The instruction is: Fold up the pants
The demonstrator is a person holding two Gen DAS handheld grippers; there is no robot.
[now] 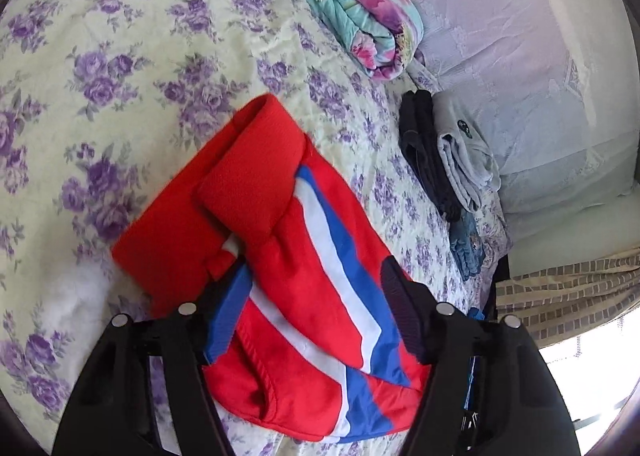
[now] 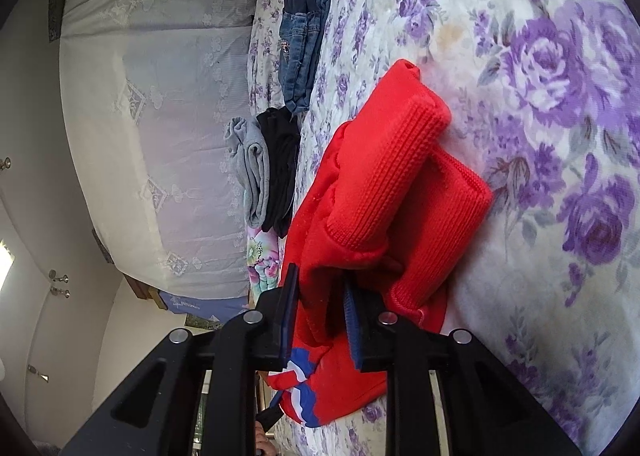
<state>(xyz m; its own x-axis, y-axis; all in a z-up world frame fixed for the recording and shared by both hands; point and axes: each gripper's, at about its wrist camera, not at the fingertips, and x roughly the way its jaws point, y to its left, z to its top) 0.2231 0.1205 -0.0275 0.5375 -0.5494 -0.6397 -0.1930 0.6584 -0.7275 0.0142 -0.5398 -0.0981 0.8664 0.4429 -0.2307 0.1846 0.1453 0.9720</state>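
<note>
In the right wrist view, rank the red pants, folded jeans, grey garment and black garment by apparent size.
1. red pants, nearest the camera, so inflated
2. folded jeans
3. black garment and grey garment look alike; unranked.

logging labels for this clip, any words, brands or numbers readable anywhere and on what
None can be read.
Small dark emblem on the folded grey garment: too small to read.
Pale marking on the blue panel below the white lace cover: blurred, unreadable.
Red track pants with blue and white stripes: no text visible.
</note>
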